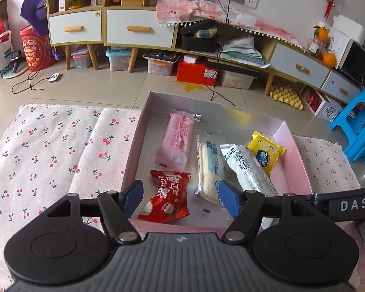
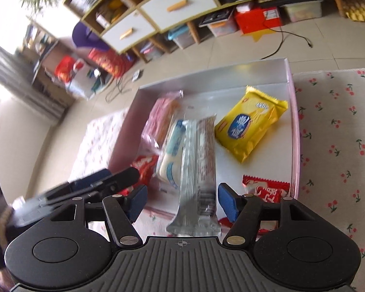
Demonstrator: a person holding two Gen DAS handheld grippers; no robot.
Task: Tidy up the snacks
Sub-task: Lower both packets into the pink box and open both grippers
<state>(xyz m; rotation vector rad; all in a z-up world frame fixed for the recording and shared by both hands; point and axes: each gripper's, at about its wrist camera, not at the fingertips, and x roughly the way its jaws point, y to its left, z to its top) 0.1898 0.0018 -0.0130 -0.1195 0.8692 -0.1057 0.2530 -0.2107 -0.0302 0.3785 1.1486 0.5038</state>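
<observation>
While both grippers hover over the pink box (image 1: 296, 155), left gripper (image 1: 181, 198) fingers are spread above a red packet (image 1: 169, 194); right gripper (image 2: 181, 200) fingers straddle a silver packet (image 2: 198, 170) untouched.

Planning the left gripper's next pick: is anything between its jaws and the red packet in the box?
Nothing visible. The red packet lies uncovered in the box, just ahead of the left gripper, jaws open; the white bun packet lies beside it, not over it.
</observation>
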